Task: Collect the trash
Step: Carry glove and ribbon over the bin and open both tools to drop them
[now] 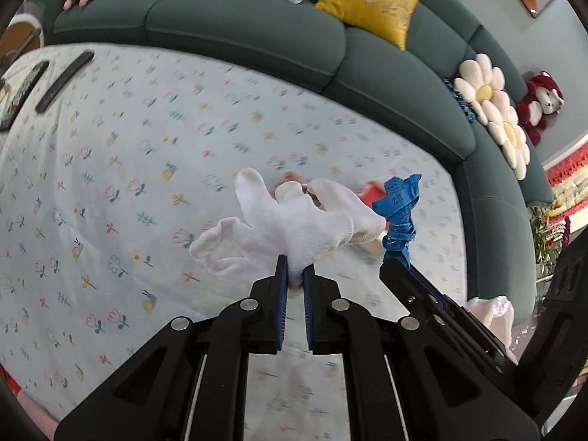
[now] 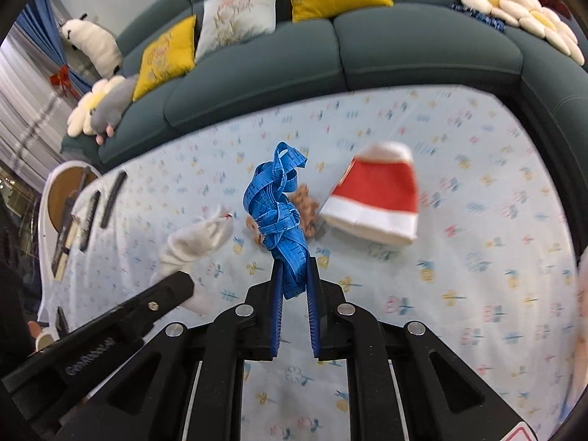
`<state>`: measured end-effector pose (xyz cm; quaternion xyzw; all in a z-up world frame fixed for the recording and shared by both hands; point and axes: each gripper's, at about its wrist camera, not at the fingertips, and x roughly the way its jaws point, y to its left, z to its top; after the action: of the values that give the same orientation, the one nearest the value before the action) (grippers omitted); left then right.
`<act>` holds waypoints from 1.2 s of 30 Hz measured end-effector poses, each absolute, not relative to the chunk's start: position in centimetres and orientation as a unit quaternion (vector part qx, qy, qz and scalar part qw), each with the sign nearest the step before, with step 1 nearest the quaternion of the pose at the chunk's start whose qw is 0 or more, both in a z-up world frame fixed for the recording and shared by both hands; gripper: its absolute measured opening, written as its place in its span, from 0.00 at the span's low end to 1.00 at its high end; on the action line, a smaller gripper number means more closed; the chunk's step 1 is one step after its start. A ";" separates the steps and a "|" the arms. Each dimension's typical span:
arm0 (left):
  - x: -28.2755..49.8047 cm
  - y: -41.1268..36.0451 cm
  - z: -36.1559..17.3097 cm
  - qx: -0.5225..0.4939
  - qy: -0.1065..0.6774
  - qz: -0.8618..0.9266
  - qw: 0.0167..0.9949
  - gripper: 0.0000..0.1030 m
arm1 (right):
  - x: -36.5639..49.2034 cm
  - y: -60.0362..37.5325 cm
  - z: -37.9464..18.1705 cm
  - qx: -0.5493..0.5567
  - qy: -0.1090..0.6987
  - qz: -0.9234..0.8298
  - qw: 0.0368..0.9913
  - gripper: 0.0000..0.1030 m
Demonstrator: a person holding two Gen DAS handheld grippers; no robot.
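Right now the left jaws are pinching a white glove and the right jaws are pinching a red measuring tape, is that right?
Not quite: the measuring tape is blue, not red, as the right wrist view shows; the red thing there is a red and white hat lying on the tablecloth. The rest holds: the left gripper pinches the white glove, the right gripper the tape.

White glove [image 1: 294, 220]: limp fabric, pinched near one edge, lifted off tablecloth, fingers splayed up and to the left. Blue measuring tape [image 2: 279, 213]: crumpled tangled bunch w/ printed numbers, pinched at its lower end, standing up above cloth. Red hat w/ white trim [image 2: 375, 198]: lying flat on cloth, blurred. Small brown crumbly item [image 2: 307, 205] on cloth betw. tape and hat, can't ID.
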<state>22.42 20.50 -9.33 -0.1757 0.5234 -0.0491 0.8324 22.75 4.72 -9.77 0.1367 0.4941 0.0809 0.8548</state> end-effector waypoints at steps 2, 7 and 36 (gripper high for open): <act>21.8 19.2 -7.9 -0.170 0.515 -0.059 0.838 0.08 | 22.0 3.5 -7.9 0.141 0.480 0.079 0.862 0.11; 20.2 15.3 -4.2 -0.156 0.494 -0.087 0.851 0.08 | 19.7 0.0 -3.8 0.147 0.446 0.066 0.881 0.11; 9.2 -11.0 2.0 -0.028 0.463 -0.268 0.844 0.08 | 3.0 -26.0 2.2 0.236 0.336 -0.086 0.908 0.11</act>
<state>9.22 -10.96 2.00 -0.0285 0.4630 -0.2678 0.8444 3.00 -26.03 2.17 0.2365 0.3363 -0.0858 0.9075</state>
